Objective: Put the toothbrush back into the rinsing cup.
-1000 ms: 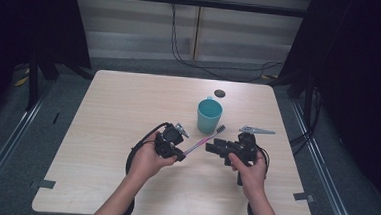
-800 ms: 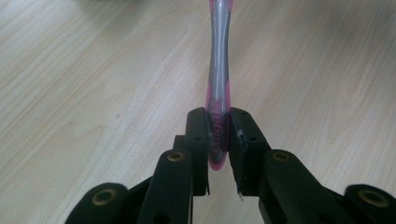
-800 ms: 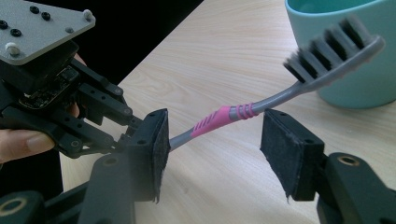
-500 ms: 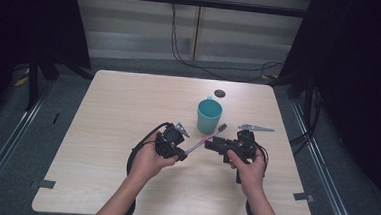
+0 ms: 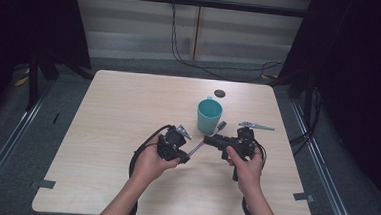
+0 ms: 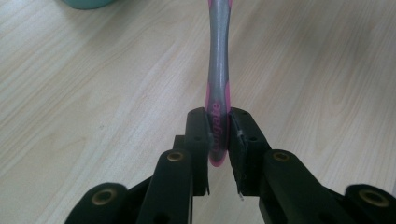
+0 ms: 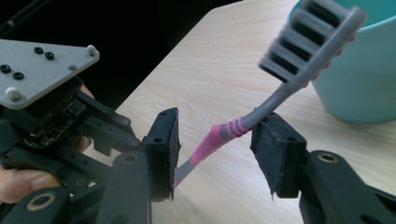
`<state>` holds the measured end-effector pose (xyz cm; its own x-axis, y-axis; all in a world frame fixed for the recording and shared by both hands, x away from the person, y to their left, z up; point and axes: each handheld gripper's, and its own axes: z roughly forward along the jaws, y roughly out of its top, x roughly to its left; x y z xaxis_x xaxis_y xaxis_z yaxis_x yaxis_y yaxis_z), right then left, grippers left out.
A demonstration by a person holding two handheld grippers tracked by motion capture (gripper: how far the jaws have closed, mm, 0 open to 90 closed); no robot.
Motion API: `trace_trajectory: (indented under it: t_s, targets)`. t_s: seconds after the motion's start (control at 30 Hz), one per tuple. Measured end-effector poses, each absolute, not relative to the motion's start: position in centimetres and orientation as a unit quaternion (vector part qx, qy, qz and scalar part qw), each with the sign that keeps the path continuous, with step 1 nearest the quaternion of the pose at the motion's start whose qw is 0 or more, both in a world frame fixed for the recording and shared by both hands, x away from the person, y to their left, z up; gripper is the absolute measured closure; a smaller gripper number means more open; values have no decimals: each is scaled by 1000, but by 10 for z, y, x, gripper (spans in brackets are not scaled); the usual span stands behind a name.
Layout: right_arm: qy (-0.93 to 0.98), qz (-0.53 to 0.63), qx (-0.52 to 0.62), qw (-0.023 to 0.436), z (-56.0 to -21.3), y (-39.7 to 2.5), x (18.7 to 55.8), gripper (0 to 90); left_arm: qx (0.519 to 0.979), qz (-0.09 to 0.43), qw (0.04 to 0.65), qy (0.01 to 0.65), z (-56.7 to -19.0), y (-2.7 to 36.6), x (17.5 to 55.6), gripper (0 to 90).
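Toothbrush (image 7: pixel 243 123) is the landmark here, pink and grey, held in the air just in front of the teal cup (image 5: pixel 209 115) on the wooden table (image 5: pixel 112 133). Left gripper (image 6: pixel 219 135) is clamped on the tail end of the toothbrush handle, both pads tight against the pink grip; in the left gripper view the handle runs straight up and away from the jaws toward the cup. Right gripper (image 7: pixel 217 149) straddles the toothbrush neck with jaws apart: the far pad sits at or very near the handle where pink meets grey, the near pad stands off, so there is no grip from that side yet. Bristle head points up and away toward the cup rim, close to it but apart.

High view puts both grippers either side of the toothbrush, left gripper (image 5: pixel 173 145) at its tail, right gripper (image 5: pixel 211 140) nearer the head, with the cup just beyond the head. A grey three-cornered plate lies on the table right of the cup, and a small dark disc (image 5: pixel 220 93) sits behind the cup.

Likely reason for the hold: a hand-over, left keeps the toothbrush steady at its end so right can take it closer to the head for better control going into the cup. Next move probably calls for right to close before left lets go.
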<state>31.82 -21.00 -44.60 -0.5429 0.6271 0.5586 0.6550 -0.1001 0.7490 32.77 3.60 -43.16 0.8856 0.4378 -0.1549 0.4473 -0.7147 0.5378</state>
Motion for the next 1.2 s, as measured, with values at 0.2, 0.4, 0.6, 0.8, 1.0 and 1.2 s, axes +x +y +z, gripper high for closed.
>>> trace_trajectory:
  t_s: [0.2, 0.4, 0.6, 0.8, 1.0, 1.2]
  targets:
    - [-667, -569, -481, 18, -445, -209, 320, 583, 926, -6, 294, 236, -433, 37, 327, 788]
    - [-655, -574, -490, 23, -445, -208, 322, 639, 924, -8, 300, 236, -433, 36, 326, 787]
    - [-645, -581, -496, 27, -444, -210, 323, 708, 925, -10, 303, 230, -433, 35, 326, 787]
    - [-638, -586, -498, 36, -446, -211, 323, 730, 925, -8, 303, 229, -435, 32, 325, 785]
    - [-613, -617, -489, 69, -444, -210, 322, 828, 922, -17, 317, 221, -440, 28, 323, 778]
    - [-611, -622, -485, 67, -439, -210, 323, 835, 922, -24, 327, 205, -439, 20, 318, 750]
